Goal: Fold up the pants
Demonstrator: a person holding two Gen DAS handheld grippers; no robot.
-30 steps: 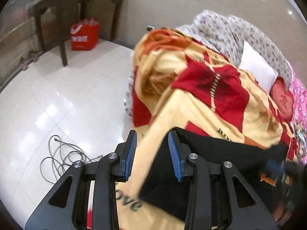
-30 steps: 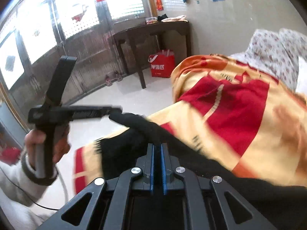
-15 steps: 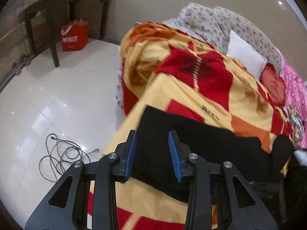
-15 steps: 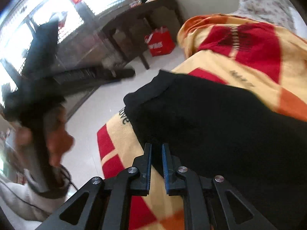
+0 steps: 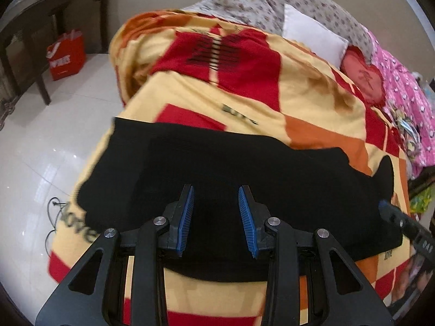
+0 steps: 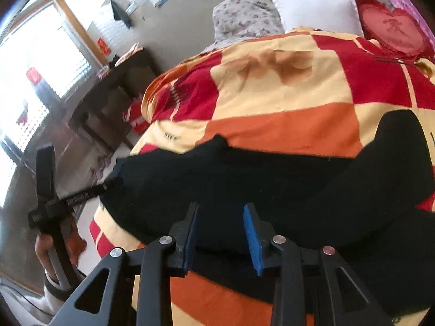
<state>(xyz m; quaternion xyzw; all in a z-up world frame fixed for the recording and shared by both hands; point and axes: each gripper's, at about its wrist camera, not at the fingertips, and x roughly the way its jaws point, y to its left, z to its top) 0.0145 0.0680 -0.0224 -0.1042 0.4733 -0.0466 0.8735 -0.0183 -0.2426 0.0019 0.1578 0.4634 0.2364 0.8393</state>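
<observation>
Black pants (image 5: 233,168) lie flat across the red, yellow and orange blanket (image 5: 244,87) on the bed; they also show in the right wrist view (image 6: 272,179). My left gripper (image 5: 216,214) is open and empty, hovering over the near edge of the pants. My right gripper (image 6: 220,233) is open and empty over the pants' near edge. The left gripper also shows in the right wrist view (image 6: 108,183), held in a hand at the pants' left end. The right gripper's tip shows at the right edge of the left wrist view (image 5: 386,209).
A white pillow (image 5: 312,36), a red heart cushion (image 5: 364,78) and a floral quilt (image 5: 244,5) lie at the bed's head. A dark wooden table (image 5: 54,8) with a red bag (image 5: 65,58) under it stands on the white tile floor. A cable (image 5: 53,217) lies on the floor.
The right gripper let go of the pants and opened. The pants went from lifted to lying flat on the blanket. Both grippers moved in over the pants.
</observation>
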